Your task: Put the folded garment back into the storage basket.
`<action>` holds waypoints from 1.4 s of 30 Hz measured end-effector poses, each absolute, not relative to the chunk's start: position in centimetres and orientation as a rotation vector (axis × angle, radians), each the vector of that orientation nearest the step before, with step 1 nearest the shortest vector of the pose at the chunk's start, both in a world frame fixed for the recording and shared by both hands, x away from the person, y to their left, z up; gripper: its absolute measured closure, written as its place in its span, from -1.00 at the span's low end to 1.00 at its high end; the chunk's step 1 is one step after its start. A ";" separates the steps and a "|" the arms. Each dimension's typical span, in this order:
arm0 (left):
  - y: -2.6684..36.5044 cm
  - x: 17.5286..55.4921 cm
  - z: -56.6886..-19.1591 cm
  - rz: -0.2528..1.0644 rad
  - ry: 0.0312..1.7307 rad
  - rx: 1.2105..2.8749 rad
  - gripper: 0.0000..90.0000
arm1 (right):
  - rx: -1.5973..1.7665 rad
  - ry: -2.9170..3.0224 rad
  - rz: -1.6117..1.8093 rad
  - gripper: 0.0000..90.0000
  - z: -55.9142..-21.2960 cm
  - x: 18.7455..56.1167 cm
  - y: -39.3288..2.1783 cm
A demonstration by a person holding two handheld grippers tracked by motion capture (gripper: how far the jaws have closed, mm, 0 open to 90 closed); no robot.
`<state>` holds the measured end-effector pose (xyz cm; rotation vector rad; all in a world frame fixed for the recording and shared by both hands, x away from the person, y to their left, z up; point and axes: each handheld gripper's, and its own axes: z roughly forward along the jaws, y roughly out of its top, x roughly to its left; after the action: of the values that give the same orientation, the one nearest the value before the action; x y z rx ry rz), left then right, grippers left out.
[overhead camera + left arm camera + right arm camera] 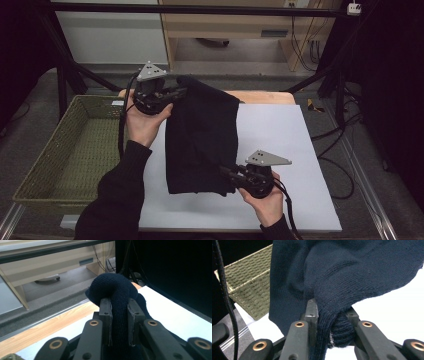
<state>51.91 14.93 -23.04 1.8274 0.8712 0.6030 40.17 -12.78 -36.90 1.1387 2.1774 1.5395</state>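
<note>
A dark navy knitted garment (200,135) hangs folded between my two grippers above the white tabletop (280,145). My left gripper (181,92) holds its far top corner at the back of the table, jaws shut on a bunched fold of the knit (117,302). My right gripper (227,176) is near the front, shut on the garment's lower right corner, where the ribbed hem (339,327) is squeezed between the pads. Most of the cloth's lower edge rests on or just over the white surface.
An olive woven basket (55,155) stands open to the left of the white board. A wooden table edge (265,96) shows behind the garment. Black frame bars, cables and a wooden cabinet lie beyond the table.
</note>
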 end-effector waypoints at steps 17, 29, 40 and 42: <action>18.2 50.9 -20.9 0.662 0.889 1.822 0.71 | 1.076 2.176 1.612 0.62 -36.0 40.5 -9.6; 20.6 50.5 -19.8 0.686 0.909 1.822 0.71 | 1.032 2.188 1.653 0.61 -35.6 40.8 -7.1; 23.1 50.1 -18.6 0.708 0.932 1.812 0.71 | 0.988 2.195 1.683 0.61 -34.7 41.1 -5.0; 23.6 50.1 -18.4 0.710 0.937 1.814 0.71 | 0.980 2.197 1.690 0.61 -34.5 41.2 -4.5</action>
<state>50.07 23.58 -18.43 1.8143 0.9370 0.7103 41.20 -4.50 -34.53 0.9800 2.1965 1.6899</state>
